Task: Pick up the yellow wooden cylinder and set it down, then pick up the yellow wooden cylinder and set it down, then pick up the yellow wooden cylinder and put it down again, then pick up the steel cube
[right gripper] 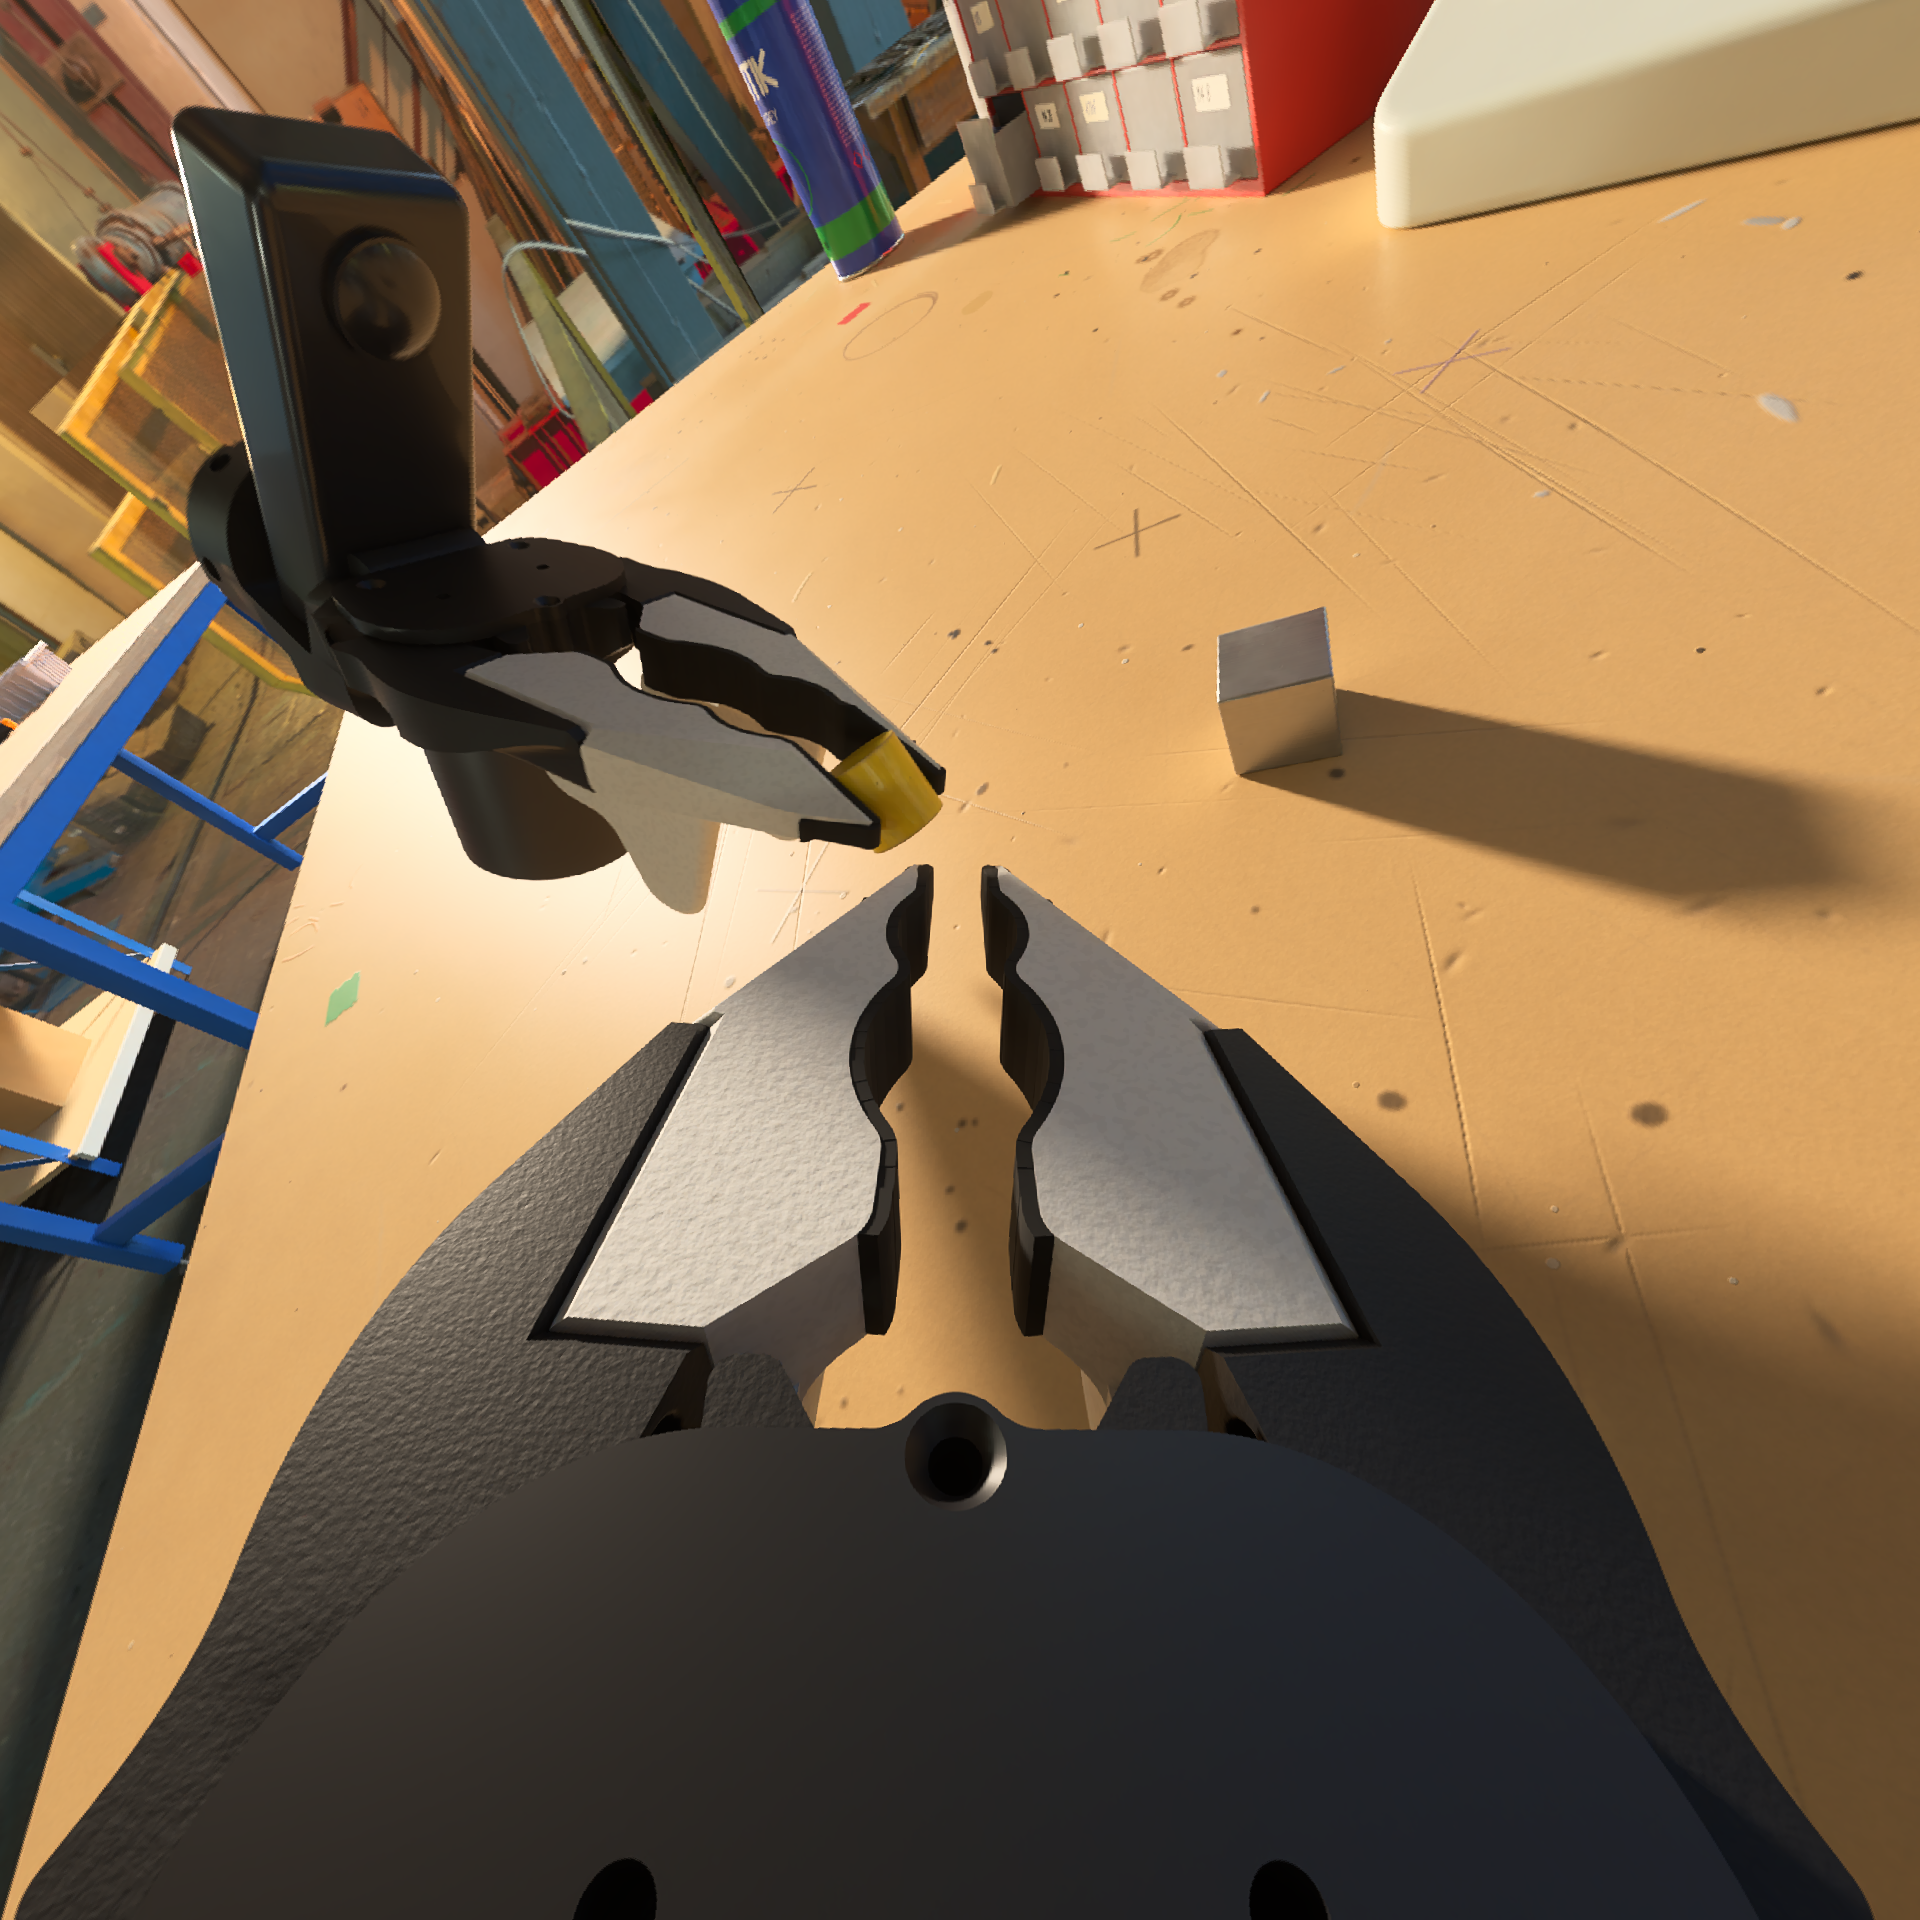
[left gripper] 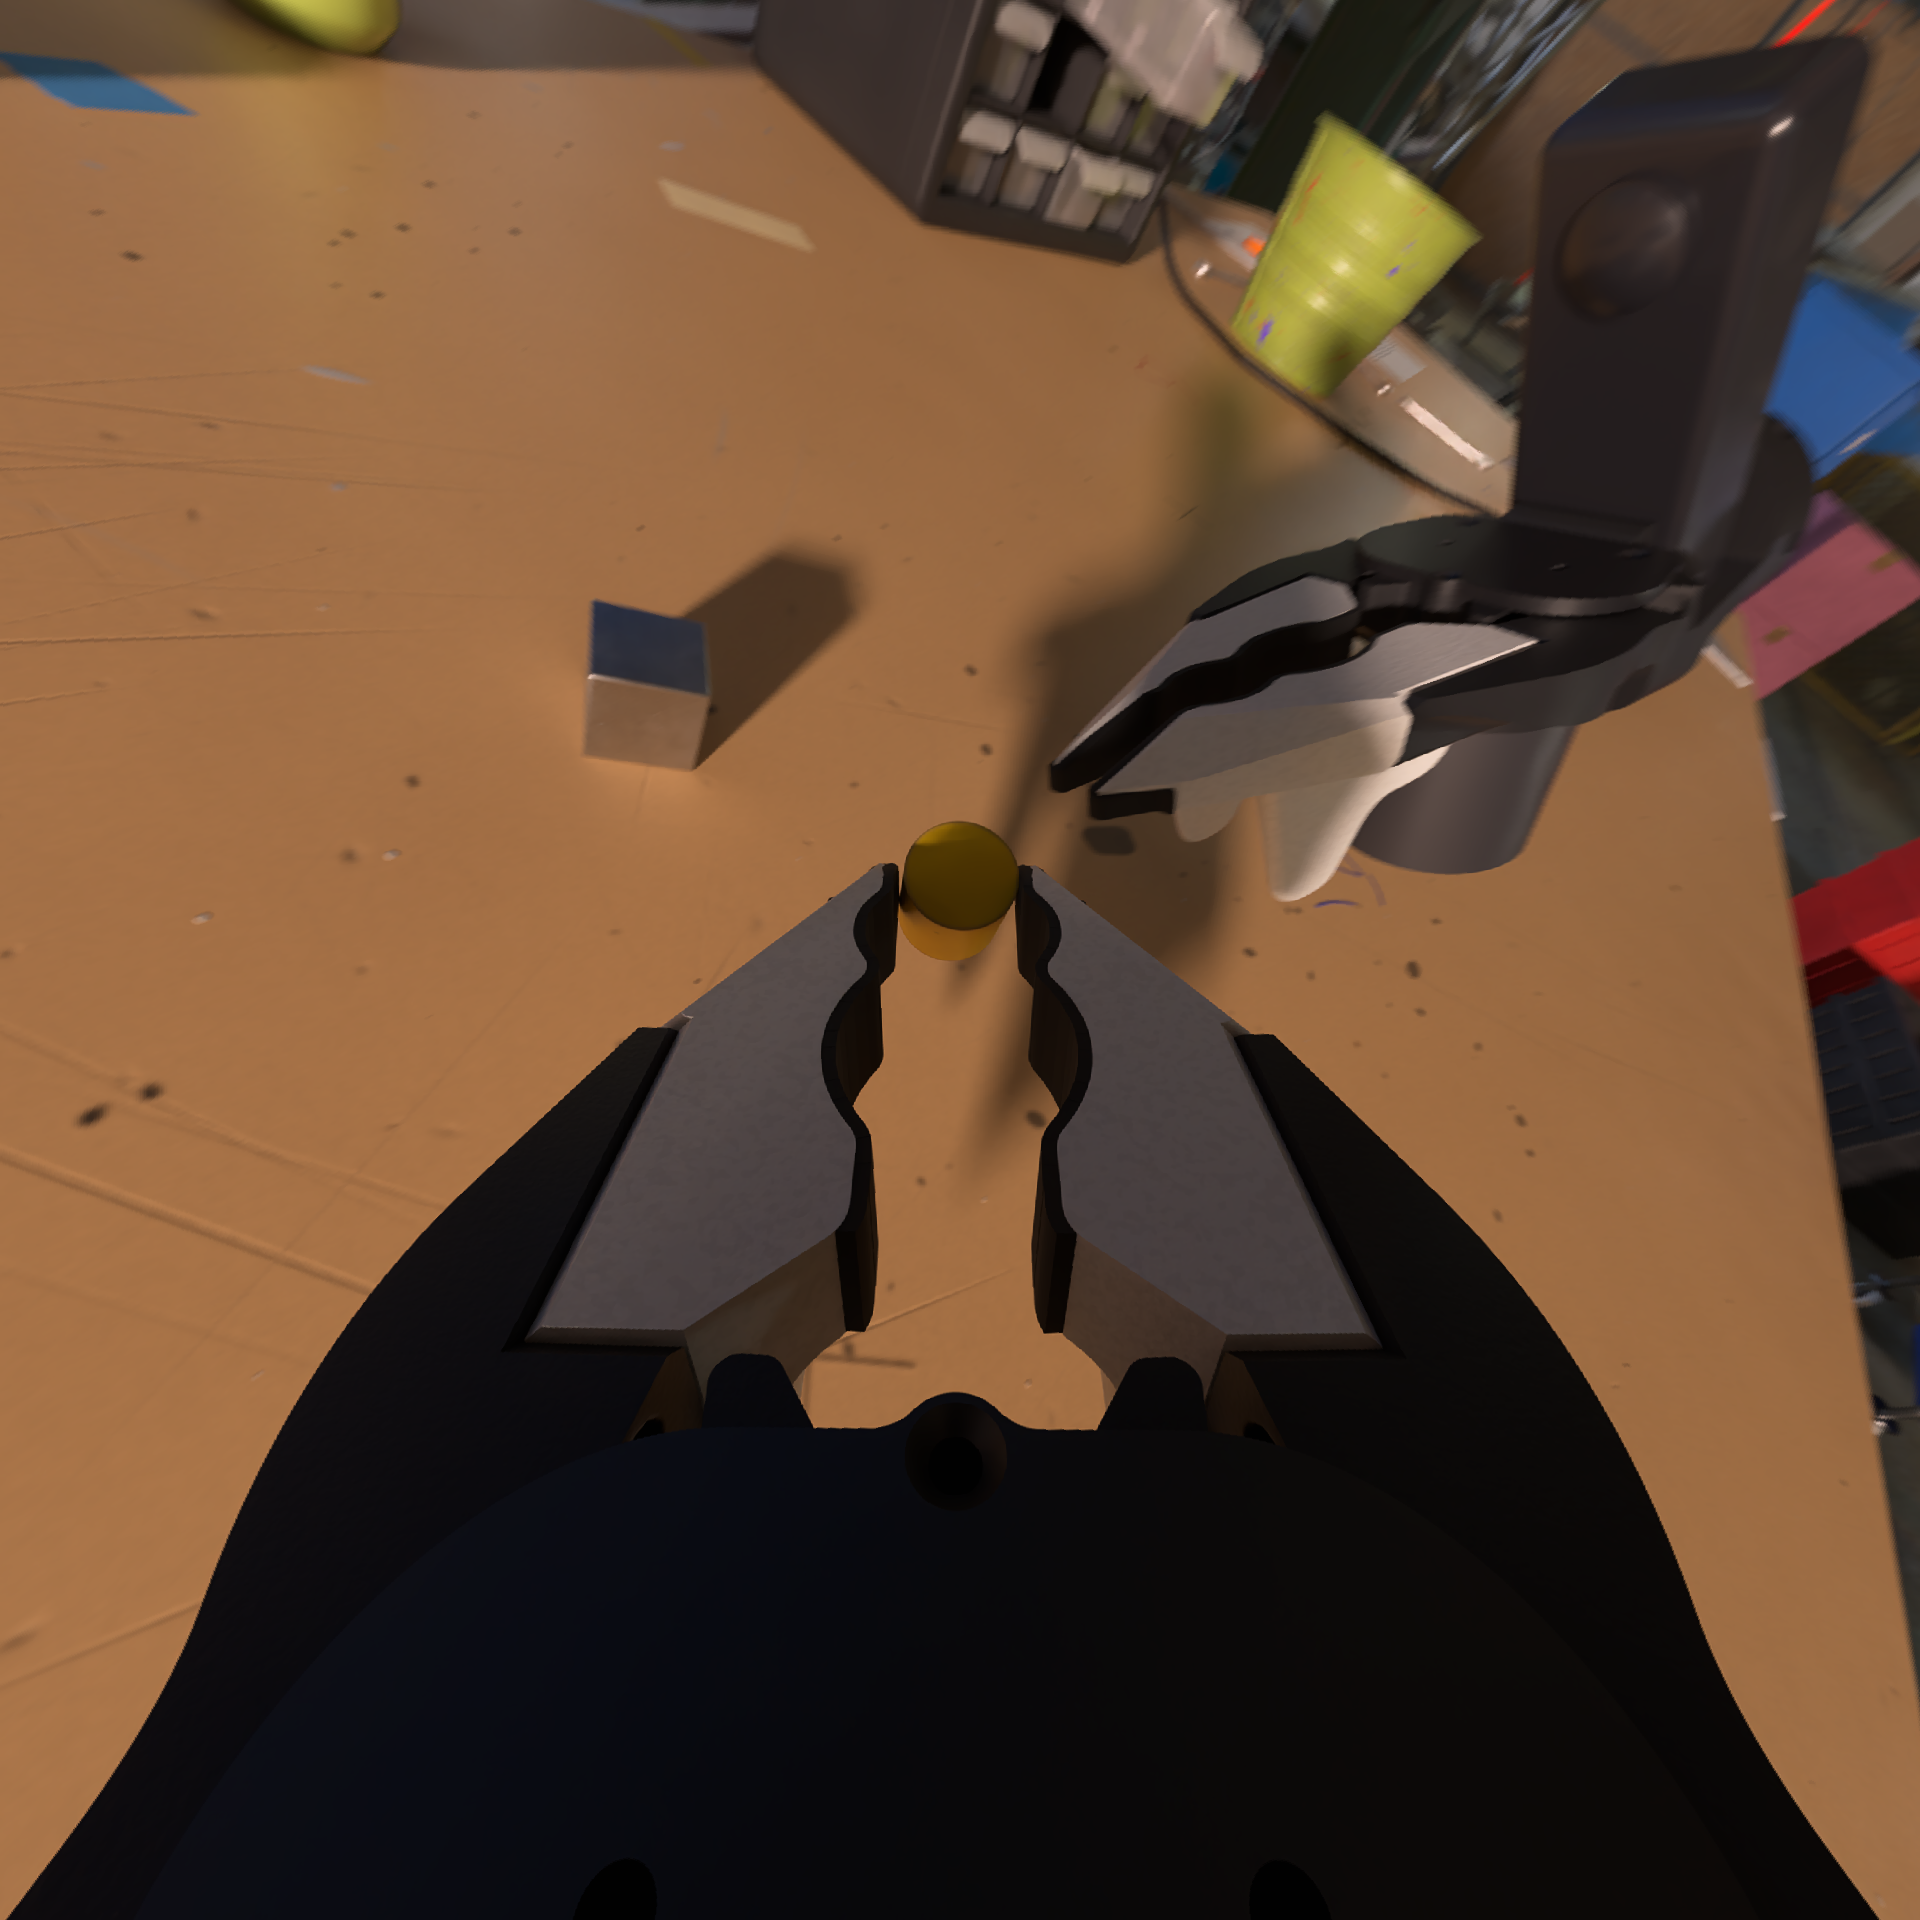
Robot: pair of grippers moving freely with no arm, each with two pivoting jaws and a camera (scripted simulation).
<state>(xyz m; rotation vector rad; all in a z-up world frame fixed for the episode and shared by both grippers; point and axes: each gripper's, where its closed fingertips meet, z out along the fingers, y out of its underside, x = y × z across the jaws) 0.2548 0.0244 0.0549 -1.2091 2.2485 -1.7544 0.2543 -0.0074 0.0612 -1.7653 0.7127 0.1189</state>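
Note:
The yellow wooden cylinder (left gripper: pixel 958 896) stands upright between the fingertips of my left gripper (left gripper: pixel 958 883), which is shut on it, low over the wooden table (left gripper: pixel 416 499). I cannot tell whether it touches the table. The right wrist view shows the same grip (right gripper: pixel 896 792) from the side. The steel cube (left gripper: pixel 644 686) rests on the table ahead and left of the cylinder, apart from both grippers; it also shows in the right wrist view (right gripper: pixel 1278 696). My right gripper (right gripper: pixel 956 883) is empty, its jaws nearly together with a narrow gap, just right of the cylinder (left gripper: pixel 1075 790).
A green cup (left gripper: pixel 1340 260) and a dark drawer cabinet (left gripper: pixel 1039 114) stand at the far right. A red drawer cabinet (right gripper: pixel 1143 94), a cream block (right gripper: pixel 1642 104) and a blue can (right gripper: pixel 821 135) stand at the far side. The table edge (right gripper: pixel 260 935) runs close by.

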